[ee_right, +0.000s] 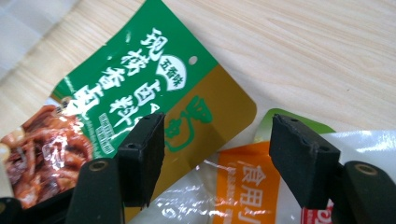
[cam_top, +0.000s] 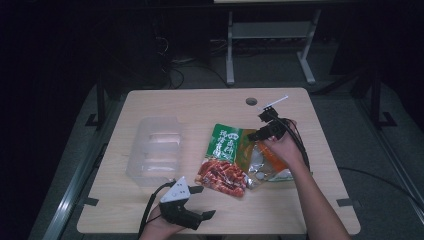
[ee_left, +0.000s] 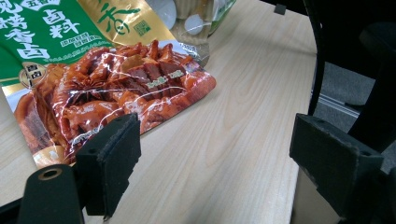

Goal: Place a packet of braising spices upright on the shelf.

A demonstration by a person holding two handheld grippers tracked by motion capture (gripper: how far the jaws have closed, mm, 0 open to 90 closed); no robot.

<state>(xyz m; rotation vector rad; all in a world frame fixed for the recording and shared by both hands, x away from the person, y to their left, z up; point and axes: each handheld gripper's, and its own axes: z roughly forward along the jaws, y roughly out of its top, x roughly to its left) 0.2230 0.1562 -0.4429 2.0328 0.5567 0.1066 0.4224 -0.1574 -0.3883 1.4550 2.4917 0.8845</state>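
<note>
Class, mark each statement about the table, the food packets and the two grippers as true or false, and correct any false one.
1. The right gripper is open above the packets. True.
2. The green and red packet partly overlaps the orange and clear packet. True.
3. The left gripper is shut on the green and red packet. False: it is open, near the table's front edge.
4. The clear plastic tray lies right of the packets. False: it lies left.
</note>
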